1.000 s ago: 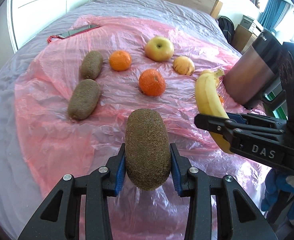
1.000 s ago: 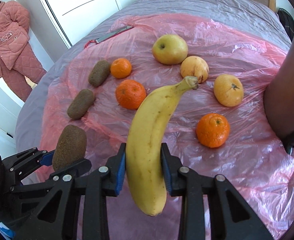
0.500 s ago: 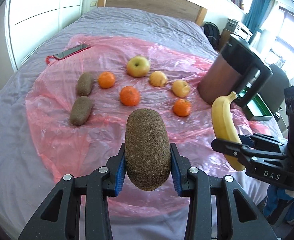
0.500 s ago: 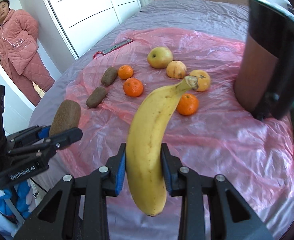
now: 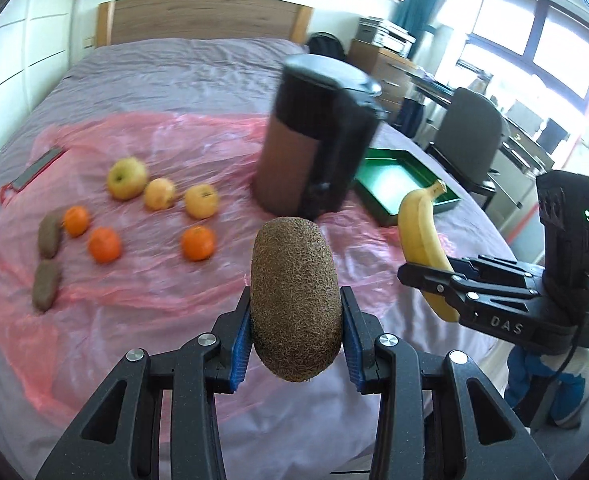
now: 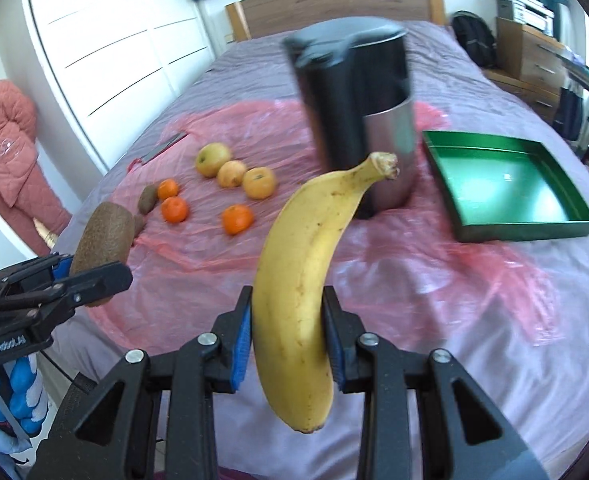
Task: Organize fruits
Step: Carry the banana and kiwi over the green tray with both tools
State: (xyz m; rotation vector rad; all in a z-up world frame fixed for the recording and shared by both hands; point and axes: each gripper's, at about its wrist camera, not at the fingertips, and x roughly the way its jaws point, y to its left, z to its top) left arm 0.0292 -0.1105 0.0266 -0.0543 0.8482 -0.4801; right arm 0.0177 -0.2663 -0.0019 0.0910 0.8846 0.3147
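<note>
My left gripper [image 5: 296, 340] is shut on a brown fuzzy kiwi [image 5: 296, 296], held up over the near edge of the bed. My right gripper [image 6: 287, 340] is shut on a yellow banana [image 6: 306, 280], stem pointing away; it also shows at the right in the left wrist view, banana [image 5: 422, 236]. On the pink plastic sheet [image 6: 214, 248] lie an apple [image 5: 126, 178], two yellowish fruits [image 5: 160, 194] [image 5: 201, 200], three oranges [image 5: 197, 242] [image 5: 104, 244] [image 5: 76, 220] and two more kiwis [image 5: 49, 232] [image 5: 45, 290]. A green tray [image 6: 502, 184] sits empty at the right.
A tall dark cylinder with a metal base [image 6: 358, 120] stands on the sheet between the fruit and the tray. A flat dark item with a red loop [image 5: 34, 170] lies at the sheet's far left. A person in pink [image 6: 2, 148] stands by the wardrobe. A chair [image 5: 470, 136] is beyond the bed.
Both grippers have pulled back and risen with their fruit still held, and swung toward the right; the cylinder and green tray have come into view, and the fruit on the sheet looks smaller.
</note>
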